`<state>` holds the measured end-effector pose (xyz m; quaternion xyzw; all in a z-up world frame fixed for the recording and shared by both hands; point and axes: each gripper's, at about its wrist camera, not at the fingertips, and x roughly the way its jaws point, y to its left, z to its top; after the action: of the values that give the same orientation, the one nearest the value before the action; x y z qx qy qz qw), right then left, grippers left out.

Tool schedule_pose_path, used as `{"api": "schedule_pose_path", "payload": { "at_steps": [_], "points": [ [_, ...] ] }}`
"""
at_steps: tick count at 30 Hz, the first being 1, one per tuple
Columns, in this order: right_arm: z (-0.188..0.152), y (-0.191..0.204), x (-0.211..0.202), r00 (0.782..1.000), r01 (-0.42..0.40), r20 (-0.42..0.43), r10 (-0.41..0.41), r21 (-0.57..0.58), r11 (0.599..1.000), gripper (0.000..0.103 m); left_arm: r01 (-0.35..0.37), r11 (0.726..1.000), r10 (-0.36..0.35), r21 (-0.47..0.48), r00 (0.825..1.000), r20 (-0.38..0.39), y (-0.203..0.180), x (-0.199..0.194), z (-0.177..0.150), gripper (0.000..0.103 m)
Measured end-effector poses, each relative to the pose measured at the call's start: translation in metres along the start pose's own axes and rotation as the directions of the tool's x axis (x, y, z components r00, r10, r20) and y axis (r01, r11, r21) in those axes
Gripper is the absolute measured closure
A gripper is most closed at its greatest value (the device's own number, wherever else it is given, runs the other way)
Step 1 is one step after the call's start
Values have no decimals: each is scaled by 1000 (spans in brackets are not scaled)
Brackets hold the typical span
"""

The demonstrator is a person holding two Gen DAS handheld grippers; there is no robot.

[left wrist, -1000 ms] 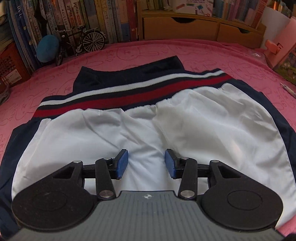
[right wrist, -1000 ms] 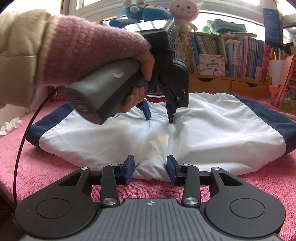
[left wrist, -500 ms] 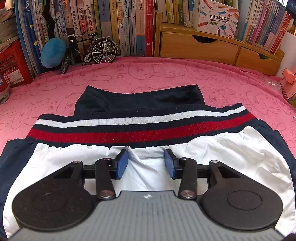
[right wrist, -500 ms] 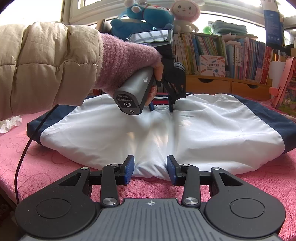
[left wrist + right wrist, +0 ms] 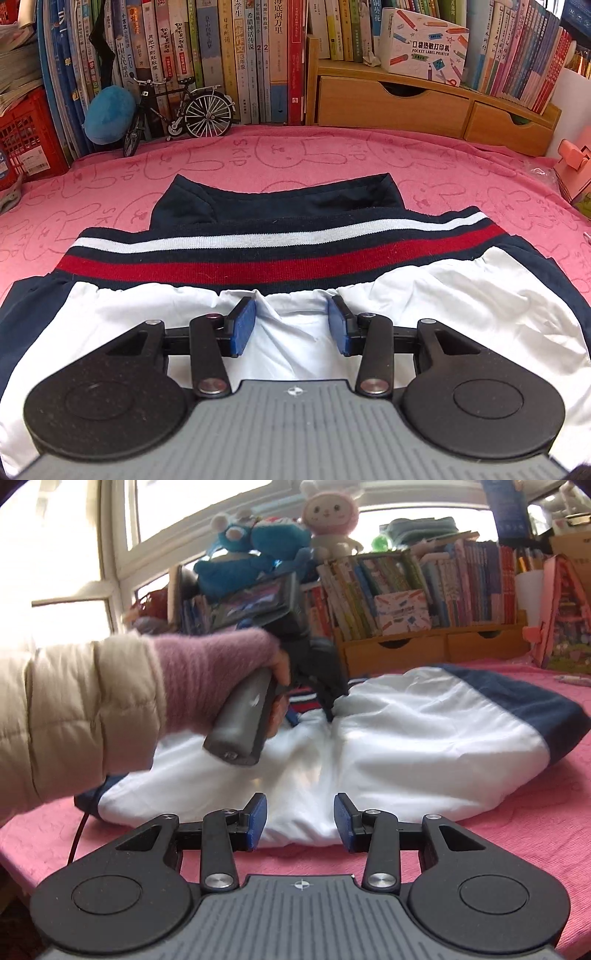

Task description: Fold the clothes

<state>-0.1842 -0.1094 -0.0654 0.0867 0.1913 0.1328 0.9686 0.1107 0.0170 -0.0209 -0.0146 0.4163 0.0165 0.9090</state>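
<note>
Showing striped waistband (image 5: 280, 254) from left wrist, right wrist showing sleeved hand (image 5: 275, 686)

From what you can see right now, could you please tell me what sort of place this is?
Probably a child's bedroom or study at home: packed bookshelves, plush toys on top by a window, and a jacket spread on a pink bunny-print cover.

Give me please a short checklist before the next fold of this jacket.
1. Jacket lies on pink cloth: ok.
2. White panel smooth: not ok, creased in the middle.
3. Left gripper grips fabric: not ok, pads apart, a fold stands between them.
4. Right gripper grips near edge: not ok, jaws opening, edge between them unpinched.
5. Sleeves tucked underneath: cannot tell.
</note>
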Motion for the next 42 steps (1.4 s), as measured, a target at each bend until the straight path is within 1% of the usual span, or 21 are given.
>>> {"api": "schedule_pose_path", "payload": {
  "at_steps": [2,3,6,8,10,12,14,16,17,19,21,25,28,31,33,36,38,40,42],
  "points": [
    [9,-13,-9,998,43,47,-42,-25,999,57,3,1000,-3,-2,1000,-4,1,-3,1,62],
    [13,-21,-14,997,54,63,-53,-19,998,54,7,1000,-7,-7,1000,-6,2,-6,1,62],
    [23,-49,-26,993,81,87,-85,42,996,51,42,999,-42,-26,999,6,7,-22,-4,62],
    [26,-67,-32,989,108,92,-116,92,990,50,71,997,-70,-22,997,43,13,-42,-14,62],
    [27,-84,-38,984,138,95,-152,140,981,50,88,996,-86,-16,991,108,19,-69,-30,62],
    [26,-96,-42,978,167,94,-185,168,971,49,92,995,-83,-40,978,192,26,-100,-51,62],
    [25,-106,-42,973,197,87,-215,182,963,49,104,990,-72,-93,954,292,17,-136,-84,62],
    [24,-113,-40,969,216,78,-234,195,957,49,121,985,-70,-126,935,347,4,-161,-118,62],
    [23,-116,-38,968,221,72,-239,203,954,49,119,984,-65,-130,931,360,-7,-169,-133,62],
    [21,-121,-36,969,221,60,-240,226,949,49,95,988,-44,-123,931,362,-22,-174,-154,62],
    [19,-124,-35,971,214,47,-233,261,942,49,61,992,-19,-110,937,349,-33,-173,-168,62],
    [13,-129,-36,974,207,27,-227,311,928,49,17,994,17,-110,953,302,-37,-157,-174,65],
    [11,-132,-36,971,221,15,-239,319,921,48,-1,994,32,-107,958,286,-38,-147,-175,66],
    [9,-134,-36,969,231,2,-246,330,915,48,-35,997,53,-67,955,291,-45,-144,-186,66],
    [8,-139,-33,973,219,-11,-231,356,908,46,-51,998,63,-47,953,295,-50,-143,-190,66],
    [6,-144,-29,975,212,-31,-218,391,895,46,-40,999,49,-36,954,296,-54,-147,-189,66],
    [6,-145,-26,975,216,-33,-222,395,893,46,-34,999,43,-35,954,296,-56,-148,-190,66],
    [6,-146,-24,974,219,-36,-224,399,890,45,-36,998,50,-53,954,297,-55,-141,-192,65],
    [7,-147,-23,975,217,-37,-221,401,890,44,-49,998,59,-40,951,302,-56,-140,-194,65]
  ]
}}
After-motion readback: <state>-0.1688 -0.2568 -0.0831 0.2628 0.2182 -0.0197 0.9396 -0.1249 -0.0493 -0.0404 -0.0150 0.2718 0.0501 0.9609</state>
